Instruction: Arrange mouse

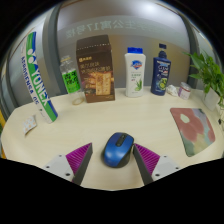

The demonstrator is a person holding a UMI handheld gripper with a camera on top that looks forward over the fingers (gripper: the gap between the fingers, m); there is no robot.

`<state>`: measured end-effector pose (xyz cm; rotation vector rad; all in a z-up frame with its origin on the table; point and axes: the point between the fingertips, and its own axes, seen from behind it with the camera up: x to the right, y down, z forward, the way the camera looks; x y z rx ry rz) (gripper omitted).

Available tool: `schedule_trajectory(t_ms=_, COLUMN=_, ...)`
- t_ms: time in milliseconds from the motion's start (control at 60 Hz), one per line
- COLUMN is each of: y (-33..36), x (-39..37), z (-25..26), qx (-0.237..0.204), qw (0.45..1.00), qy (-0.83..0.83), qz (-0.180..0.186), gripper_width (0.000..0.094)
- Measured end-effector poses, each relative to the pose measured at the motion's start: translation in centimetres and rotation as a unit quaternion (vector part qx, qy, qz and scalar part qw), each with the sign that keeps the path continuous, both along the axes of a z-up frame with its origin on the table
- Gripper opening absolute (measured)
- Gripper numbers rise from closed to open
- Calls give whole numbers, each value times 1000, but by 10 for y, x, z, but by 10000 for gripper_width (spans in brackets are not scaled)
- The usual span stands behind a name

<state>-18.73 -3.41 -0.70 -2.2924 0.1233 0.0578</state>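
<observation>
A blue mouse sits on the tabletop between the spread fingers of the gripper, gaps apparently either side. Its near end is cut off; a patterned mat lies beyond.

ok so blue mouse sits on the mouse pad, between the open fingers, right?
Not on the pad. The gripper view shows the blue mouse on the bare table, between the open gripper fingers; the mouse pad lies apart, further ahead and to one side.
</observation>
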Motion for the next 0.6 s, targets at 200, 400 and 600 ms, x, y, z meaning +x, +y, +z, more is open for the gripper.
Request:
schedule_trajectory(t_ms=200, y=25, x=4, z=-6, qx=-4, qw=1000, qy=-28, qz=-1, gripper_width=587)
schedule_trajectory(t_ms=400, y=31, x=2, z=-4, qx=11, qw=997, qy=-65, qz=32, gripper_width=411)
schedule_trajectory(t_ms=600, y=35, x=0, z=50, qx=59, qw=994, qy=-48, qz=83, gripper_width=391)
